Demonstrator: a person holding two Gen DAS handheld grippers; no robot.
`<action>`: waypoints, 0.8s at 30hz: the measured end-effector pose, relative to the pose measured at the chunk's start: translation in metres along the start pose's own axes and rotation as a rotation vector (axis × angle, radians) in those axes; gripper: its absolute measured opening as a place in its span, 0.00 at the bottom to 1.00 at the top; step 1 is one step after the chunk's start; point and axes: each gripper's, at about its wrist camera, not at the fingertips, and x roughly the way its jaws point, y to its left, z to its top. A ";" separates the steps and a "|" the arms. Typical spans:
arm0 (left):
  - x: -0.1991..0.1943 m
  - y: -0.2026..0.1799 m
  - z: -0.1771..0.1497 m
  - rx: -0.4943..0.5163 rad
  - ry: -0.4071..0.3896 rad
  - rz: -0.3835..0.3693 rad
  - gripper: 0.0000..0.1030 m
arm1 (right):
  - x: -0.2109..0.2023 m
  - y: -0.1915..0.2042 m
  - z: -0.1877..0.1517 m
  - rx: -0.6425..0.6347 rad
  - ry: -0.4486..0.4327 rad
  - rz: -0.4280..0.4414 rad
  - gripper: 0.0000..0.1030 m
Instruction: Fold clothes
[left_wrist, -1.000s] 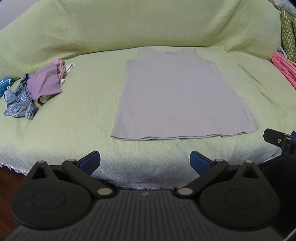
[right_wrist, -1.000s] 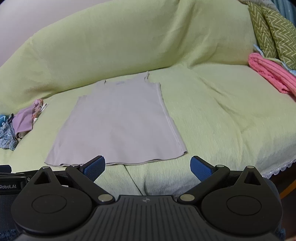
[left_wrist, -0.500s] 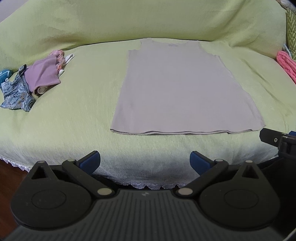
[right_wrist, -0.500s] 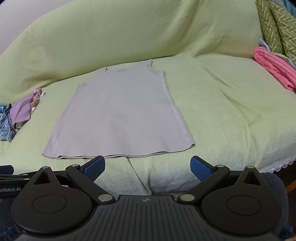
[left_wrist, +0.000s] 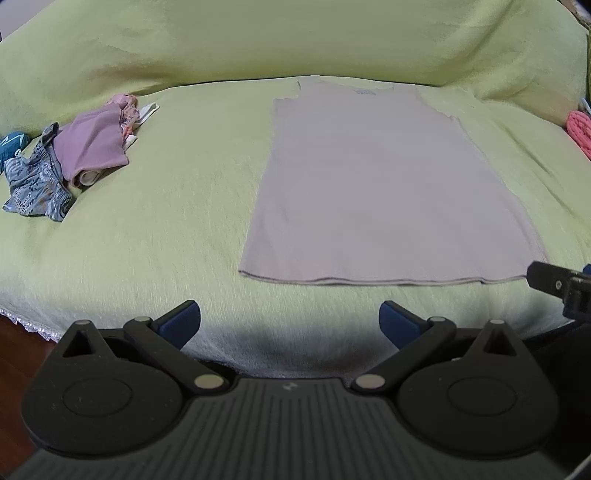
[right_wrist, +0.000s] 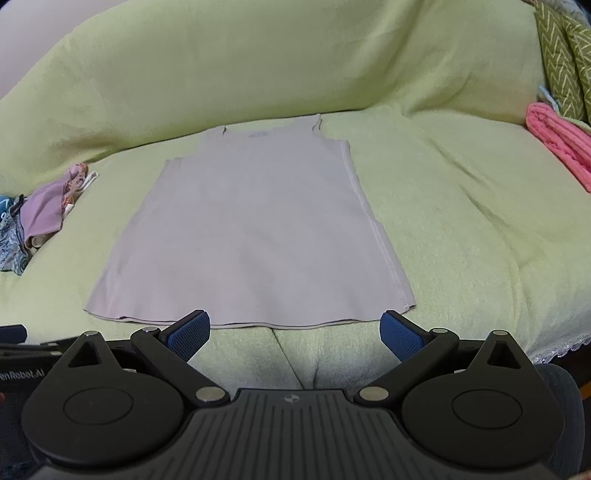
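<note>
Pale grey-beige sleeveless knit top (left_wrist: 373, 184) spread flat on the lime-green textured sofa cover (left_wrist: 166, 206), hem toward the cameras, neckline toward the backrest. Left gripper (left_wrist: 290, 325) wide open, holding nothing, short of the hem; right gripper (right_wrist: 295, 332) likewise spread wide and empty, blue pads (right_wrist: 188, 334) level with the hem edge. Closer than half a second ago: top larger in both views, hem lower in frame. Heap of mauve, pink and blue-patterned garments (left_wrist: 70, 162) well off to the left, unmoved; coral-pink folded cloth (right_wrist: 561, 140) at far right, beside green zigzag cushions (right_wrist: 561, 55)
</note>
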 end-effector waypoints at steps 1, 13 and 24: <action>0.003 0.001 0.002 0.002 0.005 -0.003 0.99 | 0.002 -0.001 0.001 0.001 0.004 -0.003 0.98; 0.049 -0.002 0.034 0.069 0.035 -0.005 0.99 | 0.042 -0.031 0.025 0.037 0.044 -0.037 0.98; 0.074 -0.011 0.051 0.085 0.060 -0.050 0.99 | 0.063 -0.038 0.038 0.032 0.063 -0.031 0.98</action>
